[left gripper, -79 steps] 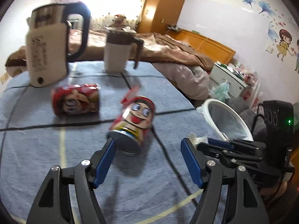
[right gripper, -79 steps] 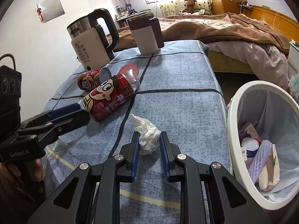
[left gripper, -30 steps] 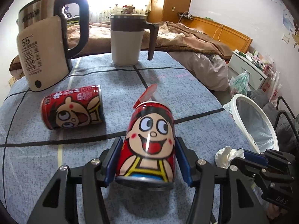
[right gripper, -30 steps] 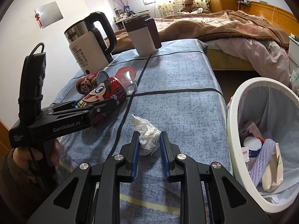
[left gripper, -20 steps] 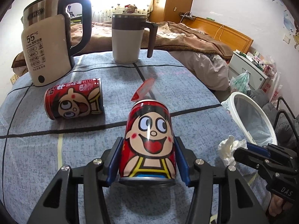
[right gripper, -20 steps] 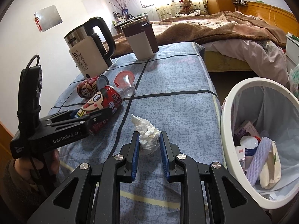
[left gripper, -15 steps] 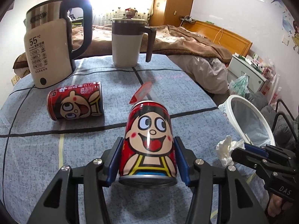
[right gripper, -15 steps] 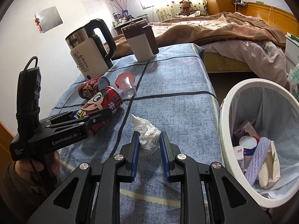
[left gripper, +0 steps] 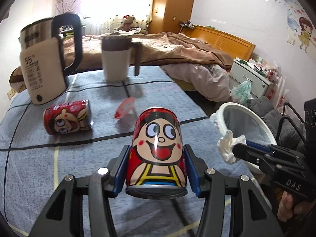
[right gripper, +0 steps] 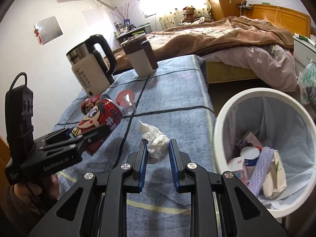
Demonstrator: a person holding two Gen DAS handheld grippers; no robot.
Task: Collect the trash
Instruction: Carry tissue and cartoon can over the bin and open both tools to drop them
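Note:
My left gripper is shut on a red cartoon can, held upright a little above the blue cloth; the same can shows at the left of the right wrist view. My right gripper is shut on a crumpled white tissue, also lifted off the cloth, and that tissue appears at the right in the left wrist view. A second red can lies on its side on the table. A white trash bin with a liner stands right of the table, holding several discarded items.
A kettle and a lidded mug stand at the table's far end. A small clear cup with a red lid lies near the cans. A bed lies beyond the table, with a white cabinet at the right.
Both grippers have risen and drawn back with their loads: the can has left the cloth and the tissue hangs clear of the table. The bin looks nearer in the right wrist view.

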